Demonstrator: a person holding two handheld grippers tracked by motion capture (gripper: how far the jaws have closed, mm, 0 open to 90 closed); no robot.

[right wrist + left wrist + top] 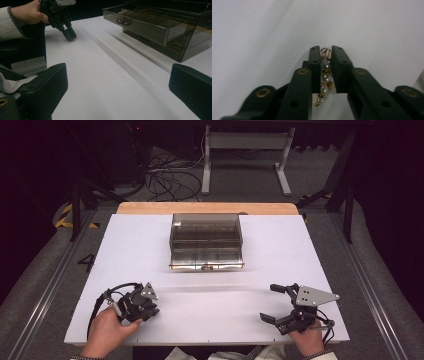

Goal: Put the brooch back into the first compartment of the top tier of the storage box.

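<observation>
While the left gripper (pixel 323 53) points down at the white table (pixel 210 305) near its front left corner, its jaws stand close together with a beaded earring (pixel 324 77) clamped between them. In the left gripper view the earring runs lengthways between the jaws: a gold hook at the tips, then pale pearl-like beads with small gold spacers trailing back toward the camera. In the right gripper view the same gripper (pixel 70 37) shows far off, tips at or just above the table; whether they touch it I cannot tell.

The right gripper (pixel 272 302) sits near the front right corner, well apart from the left. Its jaws are spread wide and hold nothing, with bare table between them in its own view.

A smoky clear drawer box (pixel 206 241) stands at the middle of the table toward the far edge. Its top drawer (pixel 142 25) is pulled partly out, dividers showing inside.
</observation>
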